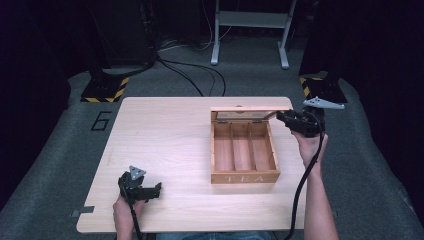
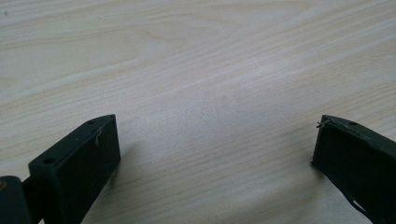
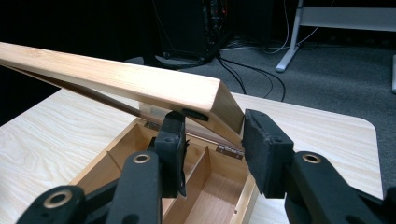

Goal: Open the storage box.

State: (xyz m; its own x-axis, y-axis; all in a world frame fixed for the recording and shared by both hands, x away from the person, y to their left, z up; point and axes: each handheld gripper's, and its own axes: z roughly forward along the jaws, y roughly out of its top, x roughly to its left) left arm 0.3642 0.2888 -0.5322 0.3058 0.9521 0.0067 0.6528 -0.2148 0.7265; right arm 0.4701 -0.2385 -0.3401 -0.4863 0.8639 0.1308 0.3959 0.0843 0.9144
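Observation:
A wooden tea box (image 1: 244,176) with three empty compartments stands right of the table's middle, "TEA" on its front wall. Its lid (image 1: 250,108) is raised on the back hinges. My right gripper (image 1: 281,117) reaches in from the right and is shut on the lid's right corner. In the right gripper view the lid (image 3: 116,79) slants up, and the gripper (image 3: 212,137) has one jaw inside and one outside the lid's side wall, above the open box (image 3: 219,186). My left gripper (image 1: 157,189) rests near the front left edge, open and empty; its jaws (image 2: 215,154) stand wide over bare wood.
The light wooden table (image 1: 160,135) stands on grey carpet. Behind it are cables (image 1: 200,75), a white desk frame (image 1: 250,30) and two stands with yellow-black striped bases (image 1: 105,90). A "6" (image 1: 101,120) is marked on the floor at the left.

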